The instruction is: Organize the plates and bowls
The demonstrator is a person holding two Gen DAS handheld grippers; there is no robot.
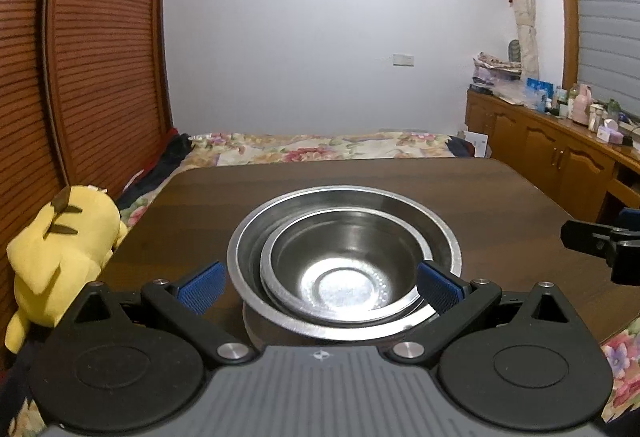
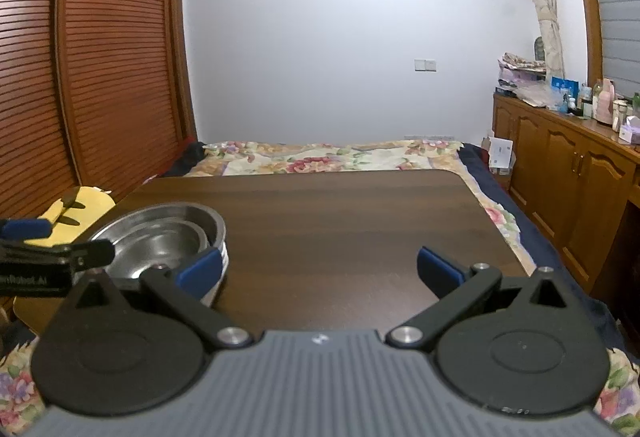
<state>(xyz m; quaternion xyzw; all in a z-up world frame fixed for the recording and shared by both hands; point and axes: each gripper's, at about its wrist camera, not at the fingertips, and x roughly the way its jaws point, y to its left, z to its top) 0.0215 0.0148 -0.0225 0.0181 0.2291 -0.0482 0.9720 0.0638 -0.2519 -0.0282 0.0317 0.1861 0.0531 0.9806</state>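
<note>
Steel on dark wood: two metal bowls sit nested, the smaller bowl (image 1: 340,269) inside the larger bowl (image 1: 440,233), on the near left part of a brown table (image 1: 500,197). In the left wrist view the left gripper (image 1: 320,287) hangs over them, its two blue-padded fingers (image 1: 202,287) spread wide to either side of the stack, gripping nothing. To its right, the right gripper (image 2: 320,273) hovers above bare tabletop, its own pair of fingers equally wide and empty. One yellow plush toy (image 1: 56,249) lies beside the table's left edge, with a floral bedspread (image 2: 320,155) beyond.
</note>
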